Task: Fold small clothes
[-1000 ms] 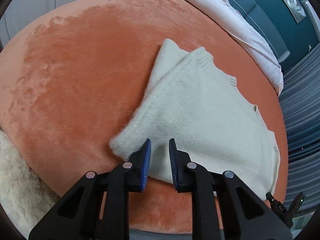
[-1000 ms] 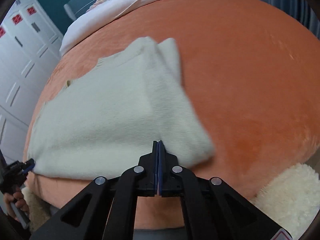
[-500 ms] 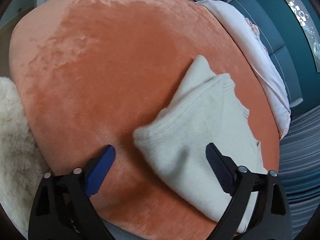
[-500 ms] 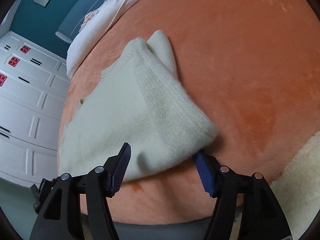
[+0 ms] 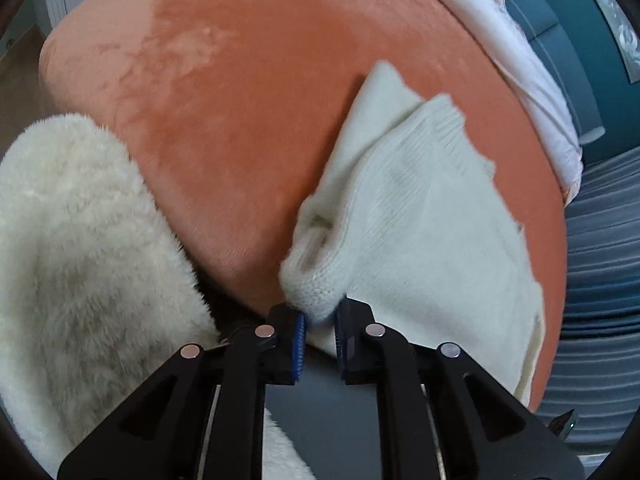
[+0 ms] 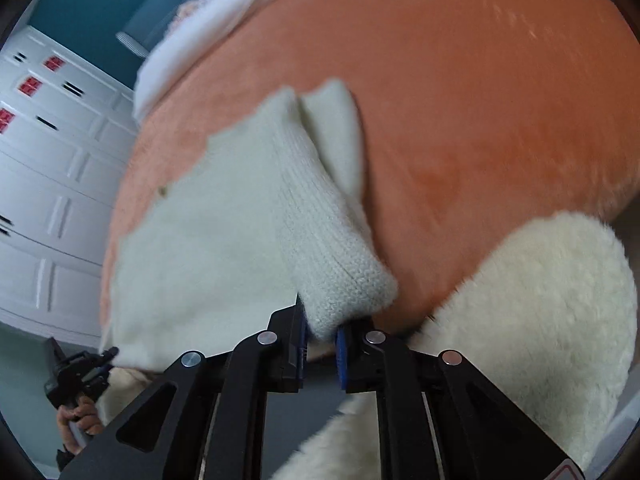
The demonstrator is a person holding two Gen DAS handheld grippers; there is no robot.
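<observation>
A cream knit sweater (image 5: 420, 216) lies folded on an orange velvet ottoman (image 5: 248, 92). My left gripper (image 5: 320, 330) is closed on the sweater's near corner at the ottoman's front edge. In the right wrist view the same sweater (image 6: 224, 240) spreads to the left, and my right gripper (image 6: 322, 344) is closed on its thick folded near corner (image 6: 348, 284). The other hand-held gripper (image 6: 80, 368) shows at the lower left, at the sweater's far corner.
A fluffy white rug (image 5: 76, 264) lies beside the ottoman, also in the right wrist view (image 6: 532, 320). A bed with pale bedding (image 5: 520, 60) stands behind the ottoman. White cabinet doors (image 6: 48, 168) stand at left.
Both grippers opened wide half a second ago, then closed on the sweater's near corners. Both views have pulled back toward the ottoman's front edge, and the rug has come into view.
</observation>
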